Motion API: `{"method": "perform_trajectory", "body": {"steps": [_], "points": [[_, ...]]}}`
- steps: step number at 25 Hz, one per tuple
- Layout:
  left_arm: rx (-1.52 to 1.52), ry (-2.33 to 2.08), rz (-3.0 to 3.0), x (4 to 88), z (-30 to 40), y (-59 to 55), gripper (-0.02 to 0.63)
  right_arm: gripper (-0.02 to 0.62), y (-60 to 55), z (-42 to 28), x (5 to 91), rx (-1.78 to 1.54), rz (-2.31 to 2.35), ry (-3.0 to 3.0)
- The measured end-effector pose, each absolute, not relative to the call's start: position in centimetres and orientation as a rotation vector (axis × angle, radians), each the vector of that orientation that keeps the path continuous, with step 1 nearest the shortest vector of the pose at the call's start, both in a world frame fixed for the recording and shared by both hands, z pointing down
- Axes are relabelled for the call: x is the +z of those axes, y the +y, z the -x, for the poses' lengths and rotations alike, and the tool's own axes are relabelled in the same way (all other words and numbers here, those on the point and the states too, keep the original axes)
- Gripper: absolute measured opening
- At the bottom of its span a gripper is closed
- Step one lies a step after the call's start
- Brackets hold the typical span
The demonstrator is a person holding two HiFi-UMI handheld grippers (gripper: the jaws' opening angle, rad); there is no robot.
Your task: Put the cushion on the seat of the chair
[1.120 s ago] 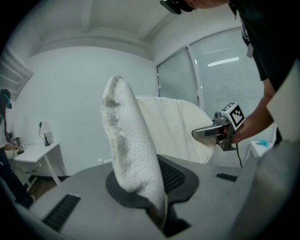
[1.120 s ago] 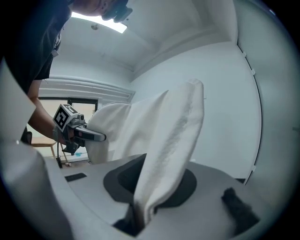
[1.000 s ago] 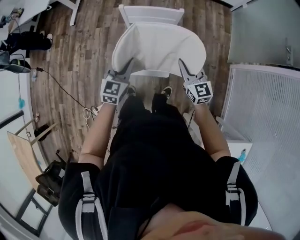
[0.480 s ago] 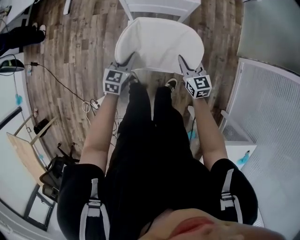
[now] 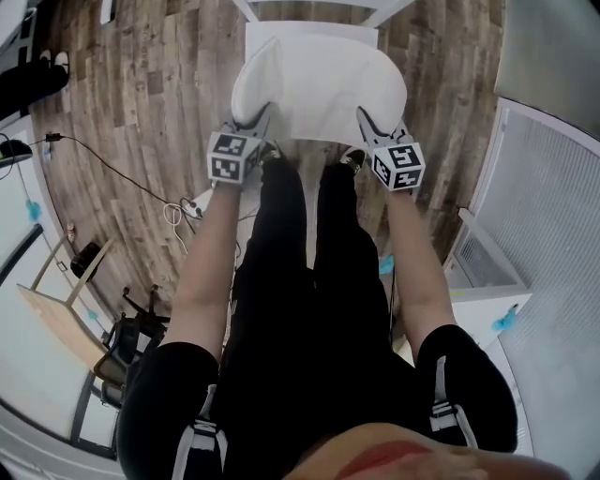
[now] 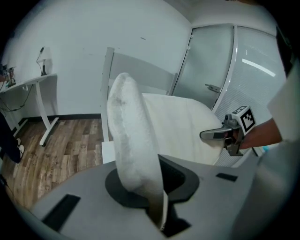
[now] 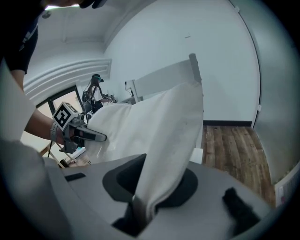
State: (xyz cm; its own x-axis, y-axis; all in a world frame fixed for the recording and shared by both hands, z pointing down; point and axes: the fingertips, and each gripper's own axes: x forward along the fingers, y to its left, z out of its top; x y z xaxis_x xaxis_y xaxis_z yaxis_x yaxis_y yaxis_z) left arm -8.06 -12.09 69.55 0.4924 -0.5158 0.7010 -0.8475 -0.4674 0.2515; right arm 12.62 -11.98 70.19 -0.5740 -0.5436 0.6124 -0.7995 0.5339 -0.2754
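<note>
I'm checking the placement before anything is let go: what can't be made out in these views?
Chair seat: head view, covered by the cushion; whether they touch can't be told.
Chair legs: head view, cut off by the top edge.
Chair back's lower part: both gripper views, behind the cushion held by the left claw and right claw.

Clothes (image 5: 300, 309) are black with grey shoulder straps (image 5: 202, 439); left claw (image 5: 261, 115) and right claw (image 5: 362, 115) are grey, bearing black-and-white marker cubes (image 5: 232, 157).
</note>
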Motion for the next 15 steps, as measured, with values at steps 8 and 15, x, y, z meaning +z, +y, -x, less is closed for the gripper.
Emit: {"method": "perform_trajectory", "body": {"steps": [8,15], "points": [[0.764,-1.05,-2.035,78.8,9.8,-12.9,0.063,0.094,-13.0,-11.2,79.5,0.858,-1.048,-2.217],[0.792,-1.008,-1.945,84.1,9.9,-14.6,0.064,0.114,-15.1,-11.3,85.1,0.884,-1.021,-2.132]]}}
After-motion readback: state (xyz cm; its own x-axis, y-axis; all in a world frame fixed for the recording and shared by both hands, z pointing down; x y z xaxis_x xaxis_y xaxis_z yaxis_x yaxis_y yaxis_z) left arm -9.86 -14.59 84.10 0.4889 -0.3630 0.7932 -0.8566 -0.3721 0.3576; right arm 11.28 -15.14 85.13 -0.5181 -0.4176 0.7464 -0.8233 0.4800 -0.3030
